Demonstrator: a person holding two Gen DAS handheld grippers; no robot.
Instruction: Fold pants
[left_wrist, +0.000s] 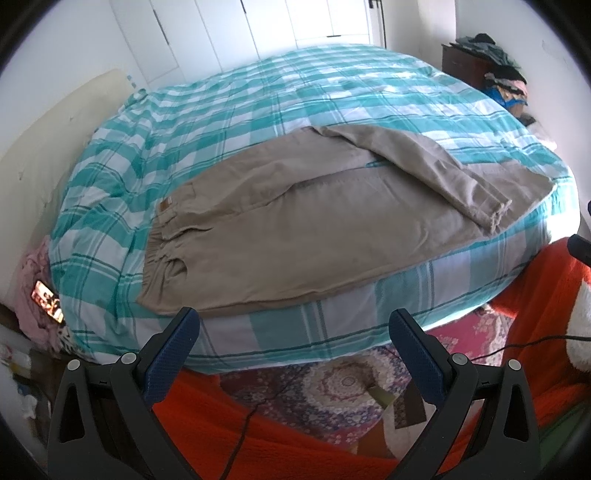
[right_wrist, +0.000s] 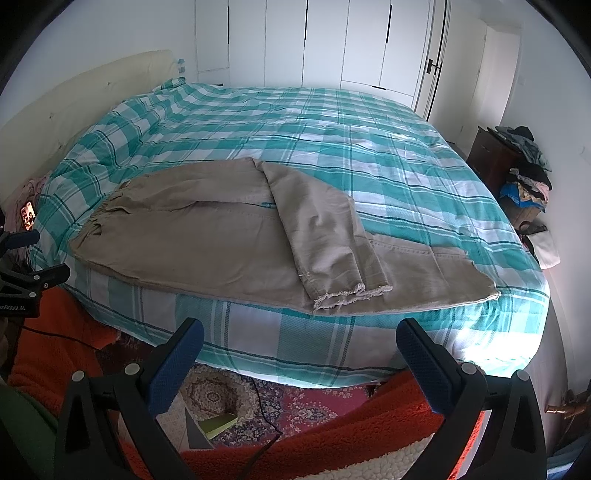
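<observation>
**Fold pants: pre-grasp, both tools off the cloth**

While both tools hang back from the bed edge with nothing between their fingers, the step in hand reads as the approach before the first real fold. Left tool (left_wrist: 293, 325): jaws spread wide, empty, held below and in front of the waistband end. Right tool (right_wrist: 300, 334): jaws likewise spread, empty, held below the hem end.

Position of work: pants (right_wrist: 207, 236) lie flat along the near edge of the bed (right_wrist: 332, 122), on the teal checked cover, waistband (left_wrist: 162, 240) toward the left, legs running right.

Condition, left to right: elastic waistband gathered and puckered; a small tan label (left_wrist: 165, 202) near it; seat and near leg lie smooth. Far leg (right_wrist: 325, 236) is bent back and crosses diagonally over the near leg, its frayed hem (right_wrist: 351, 293) ending just short of the bed edge. Near leg's hem (right_wrist: 480, 284) reaches furthest right, with a ragged cut.

Judgement: next move likely calls for straightening the crossed leg onto the near one, pinching at hem and waistband, before halving lengthwise. Thin cloth should drape and slip readily.
</observation>
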